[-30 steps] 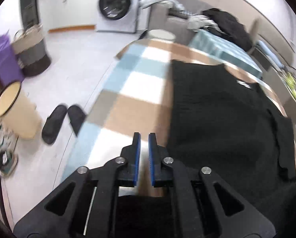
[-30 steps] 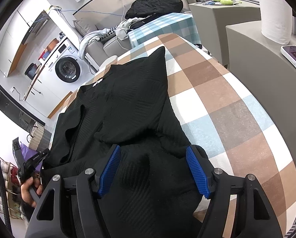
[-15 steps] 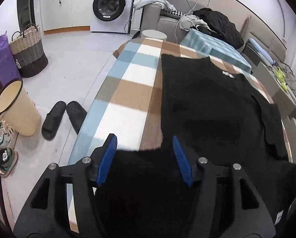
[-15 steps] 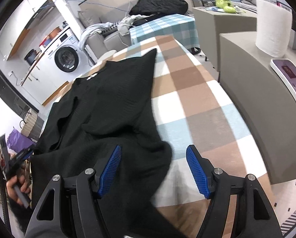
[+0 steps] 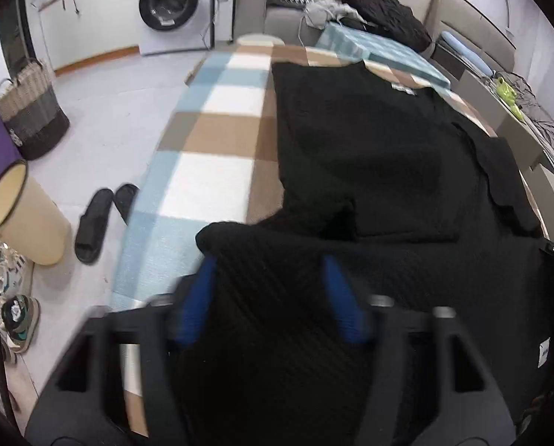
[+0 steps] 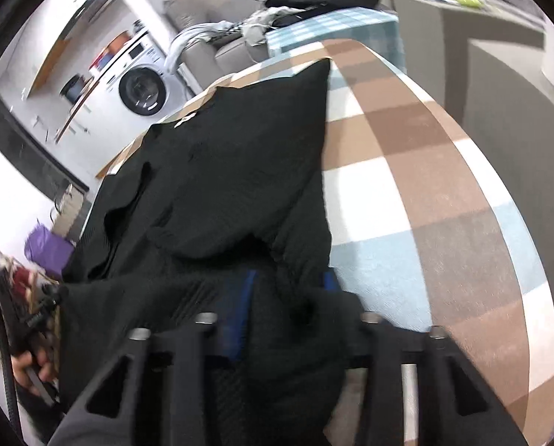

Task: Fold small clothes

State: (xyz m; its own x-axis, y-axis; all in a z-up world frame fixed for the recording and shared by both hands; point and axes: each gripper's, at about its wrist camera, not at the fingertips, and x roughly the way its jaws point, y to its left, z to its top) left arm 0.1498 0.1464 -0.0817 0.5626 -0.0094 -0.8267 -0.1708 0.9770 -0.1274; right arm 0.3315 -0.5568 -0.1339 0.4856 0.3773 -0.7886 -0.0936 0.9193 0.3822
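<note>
Both grippers have come in over the near hem of the garment since a second ago, when the left gripper (image 5: pixel 271 297) sat shut over bare checked cloth and the right gripper (image 6: pixel 288 312) stood wide apart.

One black knit top (image 5: pixel 369 141) lies spread on a table covered with a checked tablecloth (image 5: pixel 210 174) in brown, white and pale blue. Its long axis runs away from the person, with the white neck label (image 5: pixel 403 87) at the far end and the hem nearest both grippers. Some of the near part is already lifted and bunched.

Left gripper: its blue-padded jaws are closing with hem fabric between them, but the pads still stand apart on either side of the cloth. Right gripper: its jaws are also closing, and dark fabric is bunched between them and draped over the fingers; whether the pads already press on it is too blurred to tell.

Each gripper is at its own hem corner, so neither is nearer. The likely next move is carrying the hem away, toward the label.

Counted: one garment on the table, two grippers, two black slippers (image 5: pixel 94 223) on the floor, one washing machine (image 5: pixel 172 3).
</note>
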